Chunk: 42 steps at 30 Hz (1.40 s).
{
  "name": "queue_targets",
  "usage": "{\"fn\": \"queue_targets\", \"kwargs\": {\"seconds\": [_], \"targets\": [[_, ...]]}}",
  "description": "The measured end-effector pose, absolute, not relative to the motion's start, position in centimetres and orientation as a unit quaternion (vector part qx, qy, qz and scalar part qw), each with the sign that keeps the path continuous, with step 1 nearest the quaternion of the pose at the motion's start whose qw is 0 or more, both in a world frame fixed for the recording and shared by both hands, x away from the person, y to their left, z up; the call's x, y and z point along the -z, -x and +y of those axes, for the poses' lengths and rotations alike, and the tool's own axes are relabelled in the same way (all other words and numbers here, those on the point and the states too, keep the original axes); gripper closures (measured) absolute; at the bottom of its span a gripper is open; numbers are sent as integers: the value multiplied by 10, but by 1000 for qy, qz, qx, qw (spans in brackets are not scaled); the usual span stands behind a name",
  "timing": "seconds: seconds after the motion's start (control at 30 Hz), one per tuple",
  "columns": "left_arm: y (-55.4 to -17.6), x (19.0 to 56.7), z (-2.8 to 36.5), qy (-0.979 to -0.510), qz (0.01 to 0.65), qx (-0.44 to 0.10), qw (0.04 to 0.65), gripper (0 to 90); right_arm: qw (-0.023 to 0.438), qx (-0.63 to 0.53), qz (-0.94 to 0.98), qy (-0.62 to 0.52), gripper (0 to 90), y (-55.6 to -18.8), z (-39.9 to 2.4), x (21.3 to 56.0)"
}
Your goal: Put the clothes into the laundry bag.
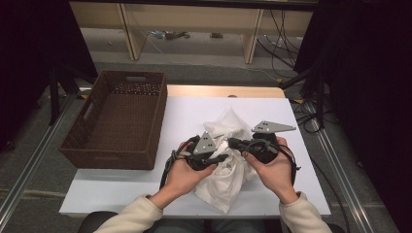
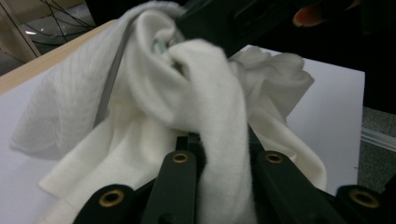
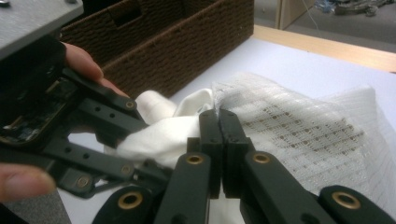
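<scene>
1. On the white table [image 1: 121,189] I am seeing a white cloth [image 1: 228,170], bunched up near the middle, close to the front edge.
2. I am looking for words or labels on the cloth, the basket and the tongs, and I am finding none that I can read.
3. I am seeing that the cloth is soft and crumpled, with a see-through net part [image 3: 299,126] that has little squares in it.
4. I am also seeing a thin grey stripe [image 2: 108,79] running down one fold.
5. From the high view, the cloth's long side is running from the far middle of the table toward the front edge.
6. My left gripper [image 1: 221,158] is pinching a thick fold of the cloth between its jaws.
7. My right gripper [image 1: 231,142] is pressing its jaws tight together on a thin bit of the cloth.
8. Both tongs are meeting over the cloth, tips pointing at each other.
9. I am seeing a brown woven basket [image 1: 77,145] sitting at the left, hanging partly over the table's left edge, apart from the cloth.
</scene>
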<state>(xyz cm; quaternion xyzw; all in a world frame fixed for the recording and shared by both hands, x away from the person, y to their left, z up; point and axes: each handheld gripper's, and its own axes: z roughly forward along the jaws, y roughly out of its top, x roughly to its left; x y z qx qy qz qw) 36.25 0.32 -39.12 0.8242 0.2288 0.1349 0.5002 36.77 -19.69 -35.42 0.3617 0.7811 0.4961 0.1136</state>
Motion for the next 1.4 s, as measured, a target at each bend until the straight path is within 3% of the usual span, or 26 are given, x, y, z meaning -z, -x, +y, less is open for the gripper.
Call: {"fn": "queue_targets", "kwargs": {"seconds": [0.2,0.4,0.5,0.8,0.97,1.17,1.23,1.4], "targets": [[-376,393,-7,-833,237,-142,479,810,122,-494,782,-360,900,-366,-197,353],[-418,418,-7,-818,287,-172,468,804,81,-484,789,-370,900,-369,-194,360],[-421,423,-8,-816,292,-175,467,771,88,-478,792,-369,900,-371,-195,362],[-391,410,2,-841,260,-177,439,333,97,-477,785,-383,900,-371,-202,359],[-374,401,18,-845,255,-180,433,229,97,-481,785,-377,900,-374,-203,359],[-390,427,33,-855,273,-176,404,177,100,-485,783,-378,900,-375,-202,361],[-401,443,34,-862,280,-151,395,183,107,-475,786,-379,900,-374,-202,360],[-411,457,29,-864,272,-118,406,294,97,-482,787,-372,900,-377,-200,364]]}}
